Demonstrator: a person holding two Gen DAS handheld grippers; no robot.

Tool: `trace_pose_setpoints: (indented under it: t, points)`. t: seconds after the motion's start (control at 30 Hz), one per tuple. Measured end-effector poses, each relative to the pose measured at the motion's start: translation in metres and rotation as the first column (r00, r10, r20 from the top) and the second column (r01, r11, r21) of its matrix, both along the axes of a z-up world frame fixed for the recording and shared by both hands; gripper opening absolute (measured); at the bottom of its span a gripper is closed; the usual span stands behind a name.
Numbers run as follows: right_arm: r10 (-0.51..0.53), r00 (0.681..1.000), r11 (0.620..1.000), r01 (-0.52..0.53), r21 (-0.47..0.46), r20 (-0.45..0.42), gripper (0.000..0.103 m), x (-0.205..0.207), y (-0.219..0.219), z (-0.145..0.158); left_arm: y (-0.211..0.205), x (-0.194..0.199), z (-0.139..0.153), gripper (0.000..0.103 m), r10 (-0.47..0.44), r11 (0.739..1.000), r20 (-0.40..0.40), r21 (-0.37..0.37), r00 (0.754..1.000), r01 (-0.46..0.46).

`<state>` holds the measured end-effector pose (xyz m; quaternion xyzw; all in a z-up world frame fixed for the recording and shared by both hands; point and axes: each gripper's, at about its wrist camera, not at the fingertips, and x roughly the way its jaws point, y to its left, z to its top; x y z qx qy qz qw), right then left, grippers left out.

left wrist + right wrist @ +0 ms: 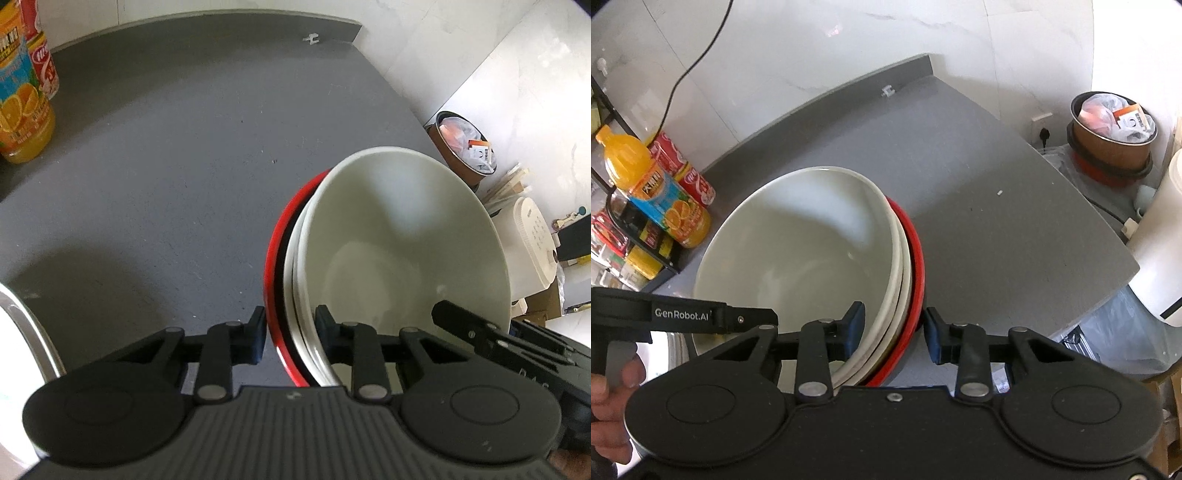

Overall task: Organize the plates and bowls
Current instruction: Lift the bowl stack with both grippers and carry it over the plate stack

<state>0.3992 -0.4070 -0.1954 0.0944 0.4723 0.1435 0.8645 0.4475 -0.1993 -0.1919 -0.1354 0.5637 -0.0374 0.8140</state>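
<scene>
A stack of nested bowls, white bowls [399,229] inside a red bowl [275,258], is held between both grippers over the grey counter [166,147]. My left gripper [290,332] is shut on the stack's near rim, one finger outside the red bowl and one inside the top white bowl. In the right wrist view the same white bowls [798,251] and red bowl [916,258] fill the centre. My right gripper [894,330] is shut on the opposite rim, straddling it the same way. The other gripper's body [683,317] and a hand [609,387] show at the left.
An orange juice bottle [653,184] and red cans [687,173] stand by a black wire rack [635,236] at the counter's left. Beyond the counter's right edge are a brown bin [1112,129] and a white appliance [1160,240]. A shiny metal rim [22,321] lies at the lower left.
</scene>
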Motion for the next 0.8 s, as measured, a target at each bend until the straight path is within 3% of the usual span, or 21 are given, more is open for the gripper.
trace_pose_setpoints:
  t: [0.47, 0.8]
  points:
    - [0.089, 0.993, 0.996, -0.09, 0.01, 0.083, 0.033, -0.008, 0.012, 0.035, 0.014, -0.021, 0.036, 0.026, 0.1, 0.995, 0.041, -0.02, 0.994, -0.099]
    - [0.095, 0.99, 0.995, -0.098, 0.016, 0.101, 0.03, -0.015, 0.049, 0.054, 0.055, -0.041, 0.045, 0.026, 0.126, 0.991, 0.057, -0.045, 0.99, -0.124]
